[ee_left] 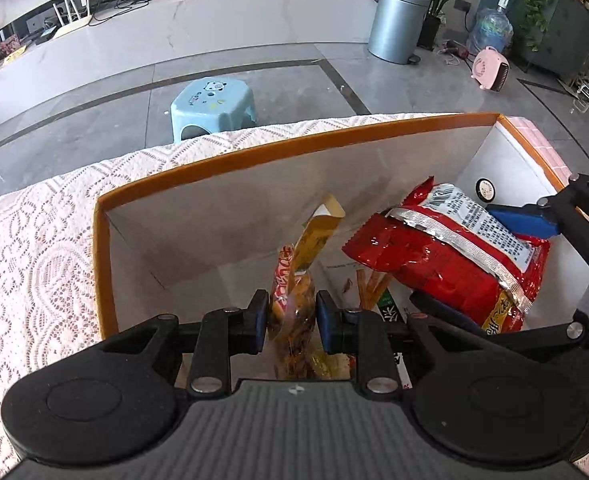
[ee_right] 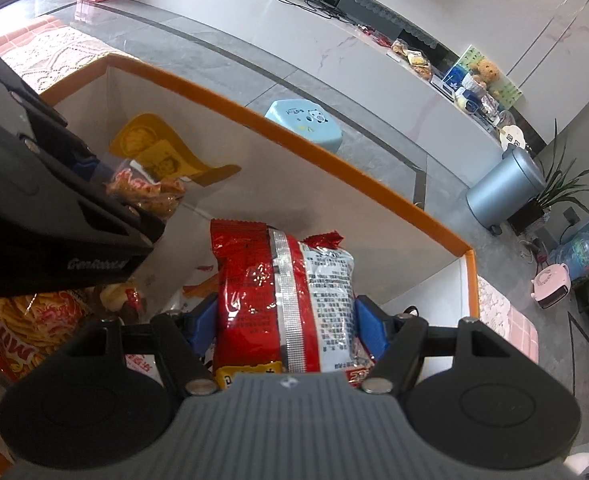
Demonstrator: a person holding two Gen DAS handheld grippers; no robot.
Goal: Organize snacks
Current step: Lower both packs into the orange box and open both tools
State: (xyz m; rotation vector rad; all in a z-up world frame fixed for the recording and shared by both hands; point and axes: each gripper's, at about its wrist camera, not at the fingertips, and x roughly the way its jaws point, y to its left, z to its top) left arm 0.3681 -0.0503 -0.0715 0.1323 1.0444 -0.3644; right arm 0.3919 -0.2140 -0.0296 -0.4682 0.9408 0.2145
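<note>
Both packets held low inside the orange-rimmed box (ee_left: 222, 160), so the step looks like placing — next move likely calls for opening the fingers and lifting clear. Left gripper (ee_left: 290, 320) is clamped on a clear yellow-topped snack bag (ee_left: 298, 304); right gripper (ee_right: 290, 328) is clamped on a red packet (ee_right: 282, 288). Already in the box — a noodle-snack bag (ee_right: 34, 316), partly hidden.

Left gripper (ee_left: 288, 322) and right gripper (ee_right: 286, 324) side by side, both angled downward, jaws clamped narrow.
</note>
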